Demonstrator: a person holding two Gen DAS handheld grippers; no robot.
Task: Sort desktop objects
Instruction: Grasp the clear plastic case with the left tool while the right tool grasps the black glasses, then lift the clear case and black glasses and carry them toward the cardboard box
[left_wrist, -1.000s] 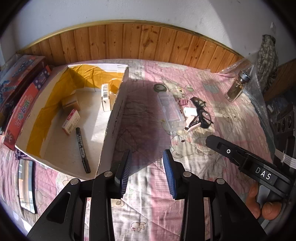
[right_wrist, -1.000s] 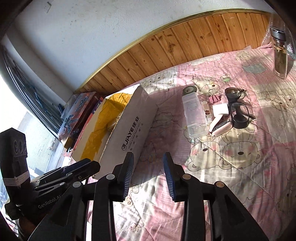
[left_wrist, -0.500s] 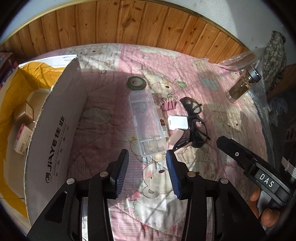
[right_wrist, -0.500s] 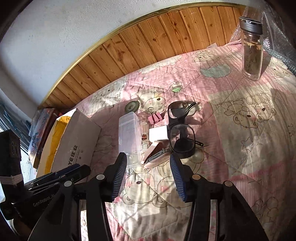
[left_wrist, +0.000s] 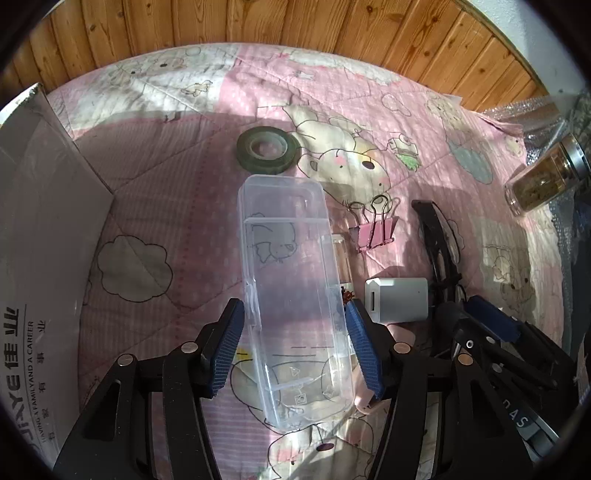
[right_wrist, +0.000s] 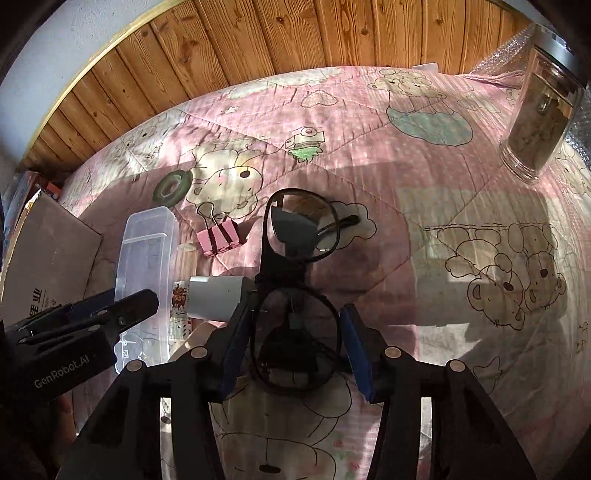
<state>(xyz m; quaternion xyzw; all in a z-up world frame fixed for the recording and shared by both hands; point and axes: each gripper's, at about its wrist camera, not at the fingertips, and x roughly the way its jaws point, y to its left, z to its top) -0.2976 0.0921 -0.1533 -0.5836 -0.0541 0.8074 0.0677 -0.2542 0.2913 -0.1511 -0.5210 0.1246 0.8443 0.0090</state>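
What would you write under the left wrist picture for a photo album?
Left gripper, jaws just opened wide, straddles a clear plastic box on a pink cartoon quilt, beside a green tape roll and pink binder clip.

We see our right gripper (right_wrist: 295, 332) with jaws apart on either side of the near lens of the black glasses (right_wrist: 295, 295); no pad clearly touches the frame. Left of them lie a white adapter (right_wrist: 218, 299), a pink clip (right_wrist: 219, 238) and a clear case (right_wrist: 144, 266).

Cardboard box (left_wrist: 44, 236) wall close left
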